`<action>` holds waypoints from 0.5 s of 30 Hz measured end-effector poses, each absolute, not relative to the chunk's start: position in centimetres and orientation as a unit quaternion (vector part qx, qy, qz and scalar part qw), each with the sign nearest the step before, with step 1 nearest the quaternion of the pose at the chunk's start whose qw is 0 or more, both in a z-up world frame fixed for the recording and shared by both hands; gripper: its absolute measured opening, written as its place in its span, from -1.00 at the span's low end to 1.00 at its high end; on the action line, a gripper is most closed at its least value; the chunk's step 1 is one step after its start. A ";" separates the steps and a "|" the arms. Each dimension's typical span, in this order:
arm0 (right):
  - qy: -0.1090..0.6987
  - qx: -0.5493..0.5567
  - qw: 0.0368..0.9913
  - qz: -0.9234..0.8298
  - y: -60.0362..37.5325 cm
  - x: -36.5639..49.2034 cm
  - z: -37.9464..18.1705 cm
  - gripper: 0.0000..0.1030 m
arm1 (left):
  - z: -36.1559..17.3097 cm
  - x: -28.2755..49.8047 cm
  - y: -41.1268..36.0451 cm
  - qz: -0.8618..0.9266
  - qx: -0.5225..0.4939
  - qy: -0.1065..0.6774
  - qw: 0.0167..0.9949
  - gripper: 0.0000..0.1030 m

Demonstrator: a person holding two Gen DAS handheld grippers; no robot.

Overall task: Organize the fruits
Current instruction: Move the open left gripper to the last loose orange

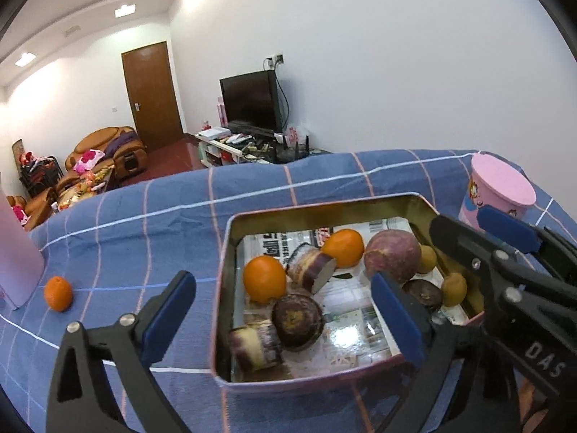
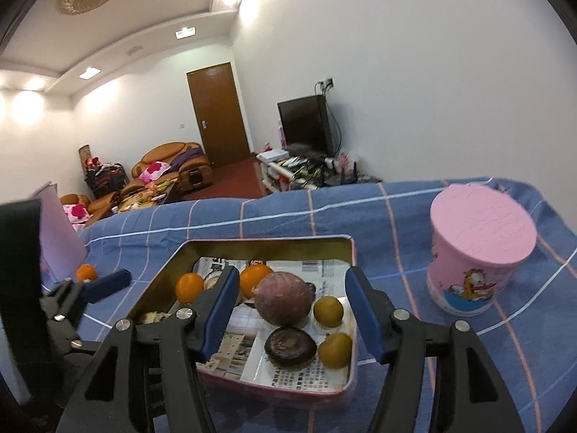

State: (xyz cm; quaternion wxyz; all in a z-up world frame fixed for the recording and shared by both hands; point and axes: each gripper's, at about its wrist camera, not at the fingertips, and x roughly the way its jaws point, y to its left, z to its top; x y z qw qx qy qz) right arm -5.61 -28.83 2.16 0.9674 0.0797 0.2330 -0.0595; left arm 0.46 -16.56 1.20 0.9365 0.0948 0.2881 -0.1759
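Observation:
A pink metal tin (image 1: 224, 274) (image 2: 270, 240) lined with newspaper sits on the blue checked cloth. It holds two oranges (image 1: 265, 278) (image 2: 189, 287), a big purple fruit (image 1: 391, 256) (image 2: 283, 297), two dark round fruits (image 1: 297, 321) (image 2: 290, 346), two purple cane pieces (image 1: 256, 346) and two small brown fruits (image 1: 454, 288) (image 2: 328, 310). One more orange (image 1: 57, 294) (image 2: 86, 273) lies on the cloth left of the tin. My left gripper (image 1: 282, 288) hangs wide open over the tin's near left part, holding nothing. My right gripper (image 2: 292, 281) (image 1: 476, 231) is open above the tin's right side, empty.
A pink lidded tub (image 1: 501, 187) (image 2: 479, 241) stands on the cloth right of the tin. A tall pale pink box (image 1: 14, 252) (image 2: 57, 231) stands at the left beside the loose orange. Beyond the table's far edge are a sofa, a door and a TV stand.

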 end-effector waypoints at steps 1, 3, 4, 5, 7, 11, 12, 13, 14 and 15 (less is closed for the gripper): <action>0.233 0.075 0.968 -0.064 -28.7 -5.7 2.2 0.22 | 1.3 0.4 -16.2 -0.172 0.093 0.291 0.937 0.94; 0.236 0.068 0.967 -0.073 -28.6 -5.7 2.1 0.21 | 1.2 0.6 -15.3 -0.170 0.089 0.300 0.934 0.94; 0.240 0.065 0.966 -0.078 -28.5 -5.6 2.0 0.21 | 1.2 0.7 -14.8 -0.168 0.086 0.303 0.934 0.94; 0.239 0.065 0.965 -0.082 -28.4 -5.7 2.1 0.21 | 1.2 0.8 -14.0 -0.164 0.081 0.307 0.934 0.94; 0.235 0.071 0.966 -0.084 -28.2 -5.7 2.3 0.21 | 1.3 1.1 -12.7 -0.159 0.075 0.311 0.934 0.94; 0.241 0.078 0.965 -0.070 -26.6 -5.1 2.6 0.17 | 1.5 1.7 -9.8 -0.139 0.080 0.308 0.938 0.94; 0.245 0.080 0.964 -0.062 -25.8 -4.8 2.5 0.17 | 1.5 1.8 -9.1 -0.132 0.085 0.305 0.939 0.94; 0.251 0.079 0.963 -0.052 -24.7 -4.3 2.5 0.17 | 1.6 1.9 -8.2 -0.123 0.091 0.301 0.941 0.94; 0.255 0.077 0.963 -0.048 -24.0 -3.9 2.4 0.17 | 1.7 2.1 -7.3 -0.114 0.095 0.298 0.943 0.94; 0.259 0.074 0.962 -0.041 -23.0 -3.4 2.4 0.17 | 1.6 2.1 -6.5 -0.106 0.098 0.297 0.944 0.94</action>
